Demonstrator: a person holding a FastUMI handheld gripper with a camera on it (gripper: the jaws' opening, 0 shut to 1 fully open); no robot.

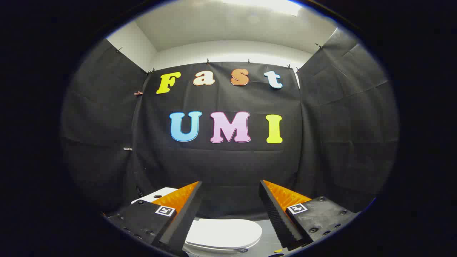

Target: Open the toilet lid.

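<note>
Two fingers [200, 200] of the gripper [230, 187]: spread wide apart, grasping nothing, raised above the fixture. Toilet lid [223, 233]: white, lying flat and closed, low between the fingers and just beyond them. Cistern top [157, 194]: white, partly seen behind the left finger. Booth wall [228, 167]: black cloth, far side.

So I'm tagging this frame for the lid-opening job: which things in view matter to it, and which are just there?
For the job:
- toilet lid, down, low between the fingers
- gripper, fingers spread, holding nothing

Just there:
- toilet tank top, beside the left finger
- black cloth wall
- floor
</note>
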